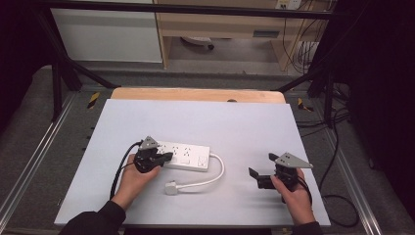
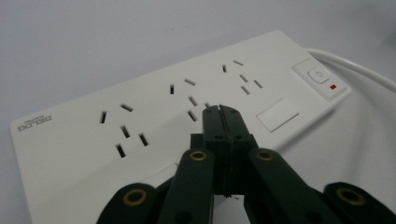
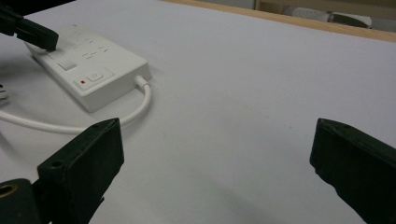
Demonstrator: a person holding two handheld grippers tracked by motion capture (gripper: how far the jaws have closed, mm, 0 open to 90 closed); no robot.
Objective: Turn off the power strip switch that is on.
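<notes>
A white power strip (image 1: 186, 156) lies flat on the white tabletop (image 1: 205, 122), left of centre. Its white cable (image 1: 219, 171) curls round to a plug (image 1: 171, 188) lying in front of it. My left gripper (image 1: 168, 157) is shut with nothing between its jaws; the tips rest on or just over the strip's top (image 2: 140, 121) near the middle sockets, and I cannot tell whether they touch. The strip's switch (image 2: 319, 76) is at its cable end. My right gripper (image 1: 263, 165) stands open above bare tabletop at the right, well apart from the strip (image 3: 100, 70), nothing between its fingers (image 3: 84, 161).
A wooden strip (image 1: 195, 94) runs along the table's far edge. Black frame posts and loose cables (image 1: 337, 161) flank the table on the right. Shelving and a white cabinet stand beyond.
</notes>
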